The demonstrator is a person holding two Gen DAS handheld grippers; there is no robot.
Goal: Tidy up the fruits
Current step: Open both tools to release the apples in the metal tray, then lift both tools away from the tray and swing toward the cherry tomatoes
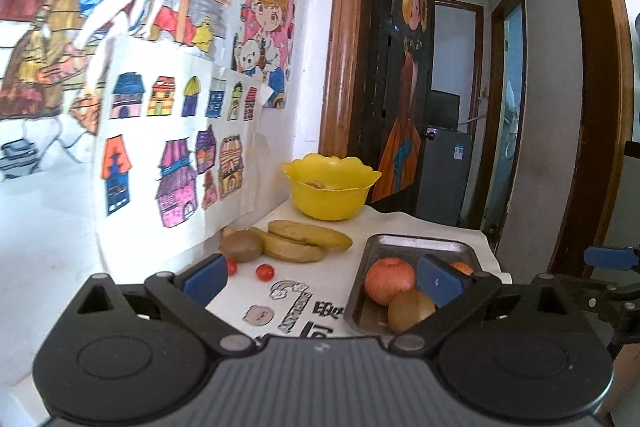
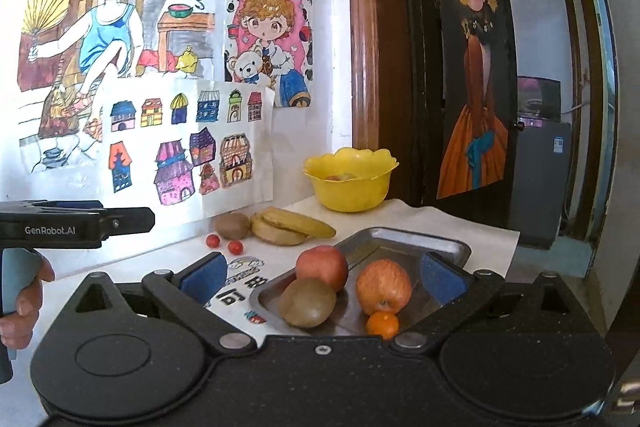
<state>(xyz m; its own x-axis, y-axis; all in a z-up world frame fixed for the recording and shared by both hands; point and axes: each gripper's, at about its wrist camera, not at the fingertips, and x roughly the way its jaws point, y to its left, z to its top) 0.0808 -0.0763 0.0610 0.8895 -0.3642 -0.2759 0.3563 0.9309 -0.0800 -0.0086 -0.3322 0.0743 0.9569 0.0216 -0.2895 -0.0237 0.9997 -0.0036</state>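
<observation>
We have both tools spread wide and empty, hovering over the near edge of the counter [image 2: 460, 223]. Left tool [image 1: 322, 283] sits over the printed cloth, its right finger in front of the metal tray [image 1: 416, 245]; the tray is just ahead and to its right. Right tool [image 2: 320, 277] brackets the tray [image 2: 404, 239] in view, fruit lying between its fingers but below and ahead of them, nothing touched. In the tray: two apples [image 2: 322, 267] [image 2: 383, 285], a kiwi [image 2: 307, 302] at the near left corner touching the left apple, and a small orange [image 2: 383, 323] at the near rim just under the right apple. Loose on the counter, beyond the left finger of each tool and near the wall: a second kiwi [image 2: 231, 225], two bananas [image 2: 294, 225] touching it on the right, and two cherry tomatoes [image 2: 213, 240] [image 2: 235, 247] just in front. Yellow bowl [image 2: 350, 193] stands at the far end of the counter by the door frame, well apart from both tools, with some fruit inside that we can't identify. A hand [image 2: 24, 303] grips the left tool's handle at the left edge of the right wrist view.
</observation>
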